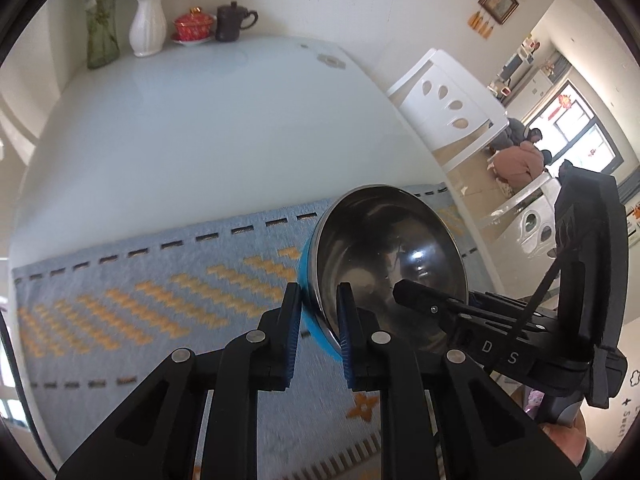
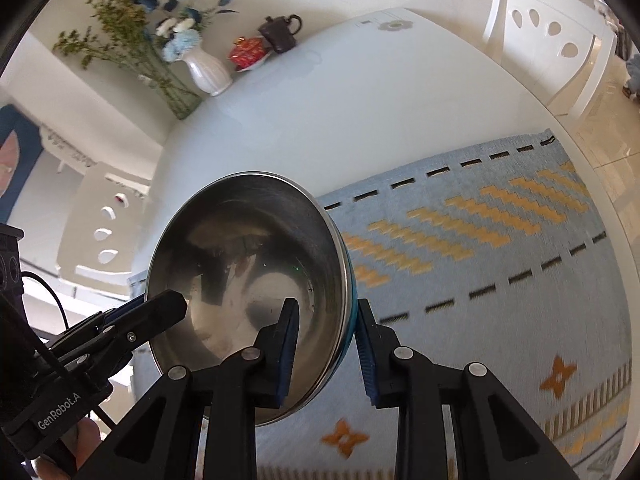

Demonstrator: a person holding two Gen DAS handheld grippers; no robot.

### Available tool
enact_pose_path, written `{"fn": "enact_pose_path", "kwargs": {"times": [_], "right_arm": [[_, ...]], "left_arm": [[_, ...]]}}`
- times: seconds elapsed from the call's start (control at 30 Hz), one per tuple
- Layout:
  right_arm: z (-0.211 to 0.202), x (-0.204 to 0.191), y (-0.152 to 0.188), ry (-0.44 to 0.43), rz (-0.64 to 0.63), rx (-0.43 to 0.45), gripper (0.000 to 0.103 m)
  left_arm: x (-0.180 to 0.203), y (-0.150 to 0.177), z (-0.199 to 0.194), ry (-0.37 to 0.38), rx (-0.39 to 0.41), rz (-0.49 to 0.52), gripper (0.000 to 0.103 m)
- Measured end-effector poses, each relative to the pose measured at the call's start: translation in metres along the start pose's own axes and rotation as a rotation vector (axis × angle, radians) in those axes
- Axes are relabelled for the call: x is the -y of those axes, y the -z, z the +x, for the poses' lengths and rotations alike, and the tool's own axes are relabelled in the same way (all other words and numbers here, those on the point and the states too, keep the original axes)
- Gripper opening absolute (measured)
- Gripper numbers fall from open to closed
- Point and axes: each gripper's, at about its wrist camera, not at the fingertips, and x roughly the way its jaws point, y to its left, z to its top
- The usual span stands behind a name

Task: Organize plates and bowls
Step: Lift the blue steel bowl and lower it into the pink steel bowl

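Nearest the cameras, the left hand-held gripper (image 1: 318, 330) and the right hand-held gripper (image 2: 326, 344) each pinch opposite sides of the rim of one bowl (image 1: 384, 264), a steel vessel with a blue outer shell, one finger inside and one outside the wall. The bowl is tilted and appears lifted clear of the placemat (image 1: 160, 300), a pale blue woven cloth with orange zigzags that serves here as landmark; contact between bowl and cloth cannot be confirmed. Beyond the placemat the white bench (image 1: 200, 120) stretches bare to its far edge, where a white vase (image 1: 147, 26), a red lidded cup (image 1: 194, 26) and a dark mug (image 1: 234, 22) stand against the wall. White chairs (image 1: 448, 100) lie off the placemat's right end. No plates, second bowl or stack appear in either view, so progress is judged early or mid-carry: one bowl is in hand, and its destination and any remaining dishes are not shown.
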Motion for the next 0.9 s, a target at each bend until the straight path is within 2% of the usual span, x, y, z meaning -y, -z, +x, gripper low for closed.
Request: {"fn": "enact_pose_path", "kwargs": {"times": [0.27,0.5,0.7,0.9], "right_arm": [[-0.040,-0.041,0.045,-0.055,-0.046,-0.014,0.027],[-0.058,-0.077,0.094,-0.087,-0.095,-0.066,0.027],[-0.051,-0.097,0.137,-0.095,-0.136,-0.154,0.027],[-0.036,-0.103,0.167,-0.077,-0.148,-0.226,0.027]], "left_arm": [[0.008,0.041,-0.073,-0.030,0.084,-0.023,0.015],[0.002,0.089,-0.121,-0.061,0.116,-0.050,0.015],[-0.017,0.136,-0.138,-0.067,0.107,-0.128,0.015],[-0.037,0.176,-0.135,-0.049,0.074,-0.219,0.015]]}}
